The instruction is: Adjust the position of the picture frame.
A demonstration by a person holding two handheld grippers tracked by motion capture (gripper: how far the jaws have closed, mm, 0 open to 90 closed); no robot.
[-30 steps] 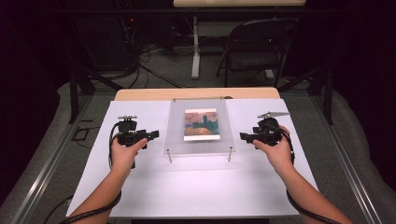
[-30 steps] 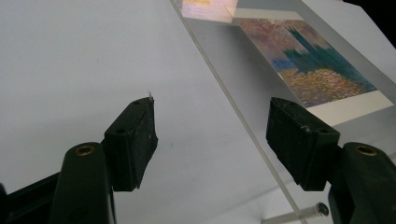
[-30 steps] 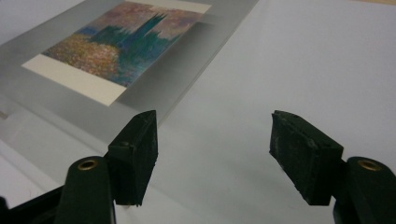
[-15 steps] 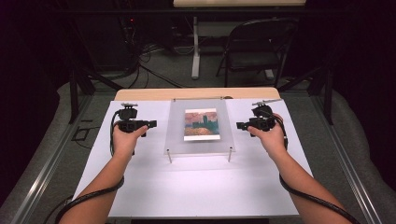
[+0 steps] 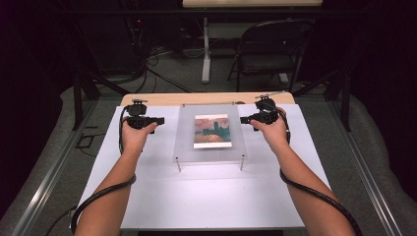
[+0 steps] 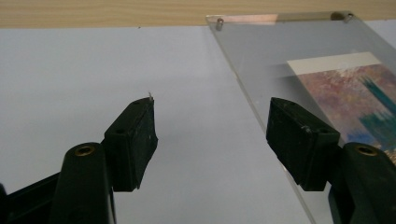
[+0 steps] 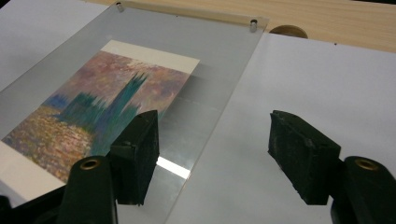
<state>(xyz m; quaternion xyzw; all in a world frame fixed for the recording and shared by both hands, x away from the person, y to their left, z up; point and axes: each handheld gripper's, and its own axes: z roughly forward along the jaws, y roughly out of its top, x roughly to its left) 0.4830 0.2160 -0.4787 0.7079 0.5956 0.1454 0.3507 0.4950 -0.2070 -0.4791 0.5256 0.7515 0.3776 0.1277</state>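
Black folding chair [image 5: 268, 51] beyond table; cables [image 5: 162, 69] across grey floor.

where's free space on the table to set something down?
Widest bare patch: white sheet between the acrylic frame and the near edge, between the forearms. Narrow strips left and right of the frame hold the left gripper and right gripper, jaws open.
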